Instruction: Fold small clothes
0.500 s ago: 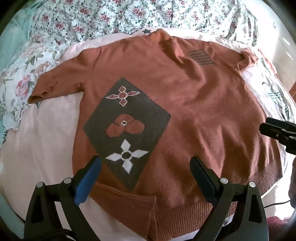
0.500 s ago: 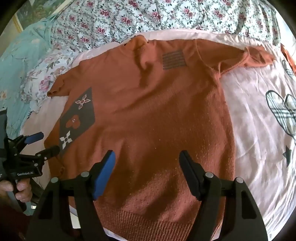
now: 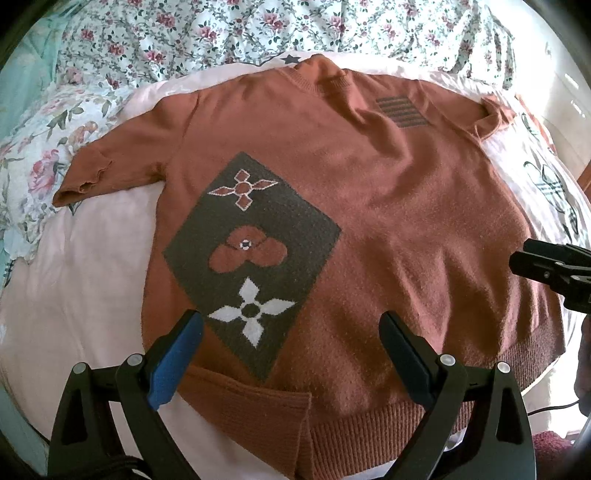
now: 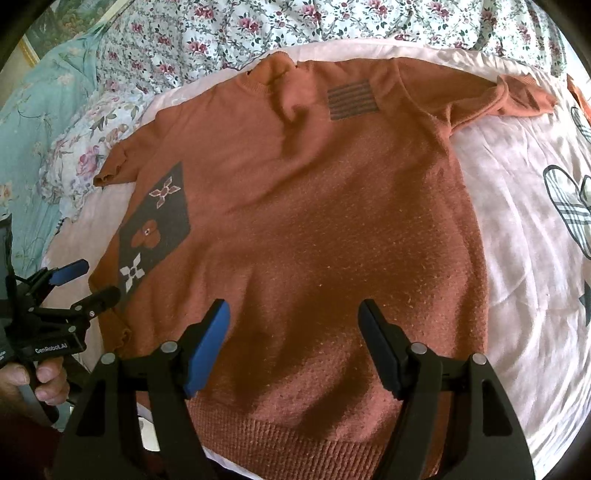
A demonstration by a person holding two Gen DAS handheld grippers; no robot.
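Observation:
A rust-orange knit sweater (image 3: 388, 206) lies spread flat on a pink sheet, neck away from me, with a dark diamond patch with flower motifs (image 3: 251, 258) and a small striped patch (image 3: 400, 110). It also shows in the right wrist view (image 4: 314, 229). Its hem corner at lower left is folded over (image 3: 258, 410). My left gripper (image 3: 291, 332) is open and empty above the hem near the patch. My right gripper (image 4: 293, 321) is open and empty above the hem's middle. Each gripper shows in the other's view: right (image 3: 554, 266), left (image 4: 85, 282).
The pink sheet (image 3: 74, 295) with heart and star prints (image 4: 569, 206) covers the bed. A floral quilt (image 3: 221, 33) is bunched behind the sweater. A teal floral cloth (image 4: 44, 110) lies at far left. A hand (image 4: 40, 376) holds the left gripper.
Both grippers have shifted only slightly; the view is almost the same. The sweater has not moved.

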